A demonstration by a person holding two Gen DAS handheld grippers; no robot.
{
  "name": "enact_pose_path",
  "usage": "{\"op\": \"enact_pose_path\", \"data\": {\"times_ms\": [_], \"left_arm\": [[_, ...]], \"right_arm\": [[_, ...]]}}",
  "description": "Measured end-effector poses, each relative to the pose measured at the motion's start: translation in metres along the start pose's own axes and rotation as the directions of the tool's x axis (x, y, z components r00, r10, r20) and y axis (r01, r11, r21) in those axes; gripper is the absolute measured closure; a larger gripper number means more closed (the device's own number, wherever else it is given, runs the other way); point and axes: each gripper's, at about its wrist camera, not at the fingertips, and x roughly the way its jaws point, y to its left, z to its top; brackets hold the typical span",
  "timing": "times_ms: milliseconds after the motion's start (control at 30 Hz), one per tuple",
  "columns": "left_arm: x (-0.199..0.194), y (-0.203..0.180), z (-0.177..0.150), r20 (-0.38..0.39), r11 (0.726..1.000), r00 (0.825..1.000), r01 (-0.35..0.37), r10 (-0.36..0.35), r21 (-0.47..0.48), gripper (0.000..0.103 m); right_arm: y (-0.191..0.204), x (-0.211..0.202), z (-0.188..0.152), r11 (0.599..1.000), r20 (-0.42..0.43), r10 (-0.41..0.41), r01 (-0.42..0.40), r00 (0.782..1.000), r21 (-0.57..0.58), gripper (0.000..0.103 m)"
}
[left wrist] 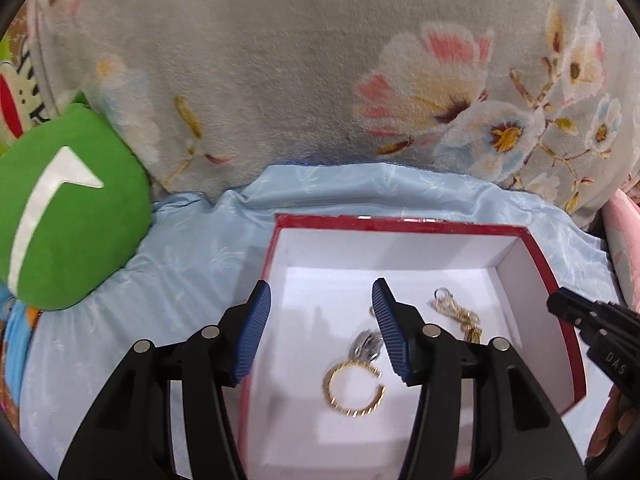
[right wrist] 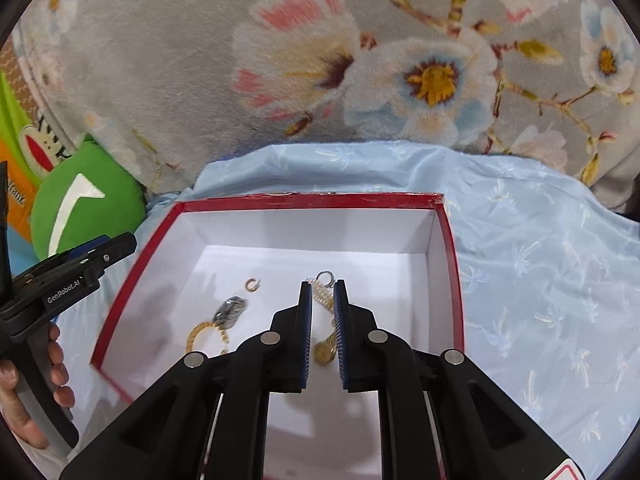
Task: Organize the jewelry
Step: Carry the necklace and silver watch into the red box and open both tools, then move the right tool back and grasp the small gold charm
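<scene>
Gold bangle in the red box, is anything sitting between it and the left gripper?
Nothing visible blocks it. The gold bangle lies on the red box floor below the open left gripper. A silver piece touches its far edge.

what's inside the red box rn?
Red box holds a gold bangle, silver watch, small ring and gold chain. The right gripper hides part of the chain.

Bright, even light; soft shadows pool inside the white box [right wrist: 352,236]; fisheye bending and black corners past 12 o'clock; slight blur.
</scene>
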Motion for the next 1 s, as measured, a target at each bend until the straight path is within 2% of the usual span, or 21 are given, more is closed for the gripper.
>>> {"op": "enact_pose_path", "data": {"times_ms": [133,267,433,700,1000], "left_arm": [[-0.04,0.013,-0.027,-0.008,1.0,1.0,-0.004,0.004,-0.001,0.048],[-0.075,0.024,-0.059,-0.012,0.999,0.999,-0.048,0.048,0.019,0.045],[-0.105,0.04,-0.108,-0.061,0.999,0.998,-0.034,0.033,-0.023,0.039],[-0.12,0.065,-0.187,-0.175,0.993,0.984,-0.046,0.027,-0.107,0.039],[-0.115,0.086,-0.248,-0.287,0.975,0.958,-0.07,0.007,-0.21,0.039]], "right_arm": [[0.013,-0.044,-0.028,1.0,0.032,0.013,-0.012,0.999,-0.022,0.081],[0.025,-0.083,-0.064,0.999,0.047,0.0,0.002,0.999,-0.041,0.076],[0.025,-0.114,-0.117,1.0,0.018,0.0,0.0,1.0,-0.006,0.071],[0.02,-0.139,-0.192,0.998,-0.058,-0.065,0.065,0.996,0.001,0.071],[0.027,-0.123,-0.257,0.999,-0.18,-0.049,0.051,0.982,0.004,0.071]]}}
